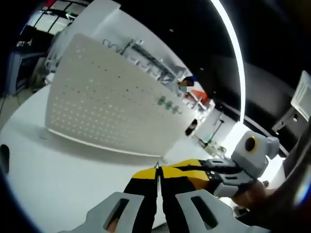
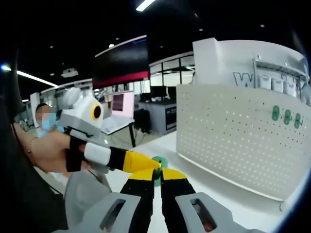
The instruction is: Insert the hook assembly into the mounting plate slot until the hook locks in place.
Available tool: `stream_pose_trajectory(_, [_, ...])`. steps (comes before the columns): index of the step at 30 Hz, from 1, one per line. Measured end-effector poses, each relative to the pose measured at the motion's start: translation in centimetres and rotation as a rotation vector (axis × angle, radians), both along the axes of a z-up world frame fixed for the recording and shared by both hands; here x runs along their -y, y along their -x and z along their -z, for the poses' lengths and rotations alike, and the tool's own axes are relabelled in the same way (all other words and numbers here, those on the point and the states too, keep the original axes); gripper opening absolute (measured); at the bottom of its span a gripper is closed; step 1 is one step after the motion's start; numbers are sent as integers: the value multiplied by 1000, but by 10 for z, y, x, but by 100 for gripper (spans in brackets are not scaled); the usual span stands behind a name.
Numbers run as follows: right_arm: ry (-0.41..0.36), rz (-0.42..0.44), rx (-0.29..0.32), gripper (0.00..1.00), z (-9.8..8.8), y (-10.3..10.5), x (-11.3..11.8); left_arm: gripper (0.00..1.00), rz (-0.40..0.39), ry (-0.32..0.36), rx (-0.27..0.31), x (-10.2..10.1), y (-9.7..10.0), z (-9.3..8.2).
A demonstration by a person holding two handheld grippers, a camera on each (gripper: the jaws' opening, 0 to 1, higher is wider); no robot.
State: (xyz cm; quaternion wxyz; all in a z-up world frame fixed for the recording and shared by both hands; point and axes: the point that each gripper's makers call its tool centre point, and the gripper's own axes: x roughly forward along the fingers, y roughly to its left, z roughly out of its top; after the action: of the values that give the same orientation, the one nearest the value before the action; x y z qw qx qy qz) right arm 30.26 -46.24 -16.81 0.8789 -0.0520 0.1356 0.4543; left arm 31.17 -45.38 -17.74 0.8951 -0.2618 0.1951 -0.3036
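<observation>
In the left gripper view, the left gripper (image 1: 158, 180) rises from six o'clock with its black-and-yellow jaws pressed together, a thin metal tip standing up from the seam between them; what that tip belongs to cannot be told. The right gripper (image 1: 194, 167) reaches in from four o'clock, its yellow jaw tips meeting those of the left one. Beyond them, from nine to one o'clock, stands the white perforated mounting plate (image 1: 104, 99), upright on the white table (image 1: 53, 174), with three green hooks (image 1: 167, 104) already fixed near its right end. In the right gripper view, the right gripper (image 2: 157, 187) comes up from six o'clock, jaws together at the tips, where a small green hook assembly (image 2: 158, 163) sits touching them and partly hidden; whether the jaws actually pinch it cannot be told. The left gripper (image 2: 141, 164) enters from nine o'clock, gripped by a person's hand (image 2: 48, 150), its yellow tip against the same green piece. The mounting plate (image 2: 233, 136) fills two to four o'clock, well apart from the hook assembly, its green hooks (image 2: 286, 117) at upper right.
</observation>
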Motion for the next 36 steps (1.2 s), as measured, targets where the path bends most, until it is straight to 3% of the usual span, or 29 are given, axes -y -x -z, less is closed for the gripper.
stream_pose_trajectory(19, [-2,-27,5,1,0,1,1,1,14,65,-35,2,-1,1])
stream_pose_trajectory(24, [7,-31,-18,1,4,1,1,1,19,37,-36,3,1,5])
stream_pose_trajectory(27, [-19,-4,-85,1,7,0,3,1,19,16,-29,4,1,6])
stream_pose_trajectory(36, [-33,-15,-59,1,3,0,3,1,25,22,-15,5,0,2])
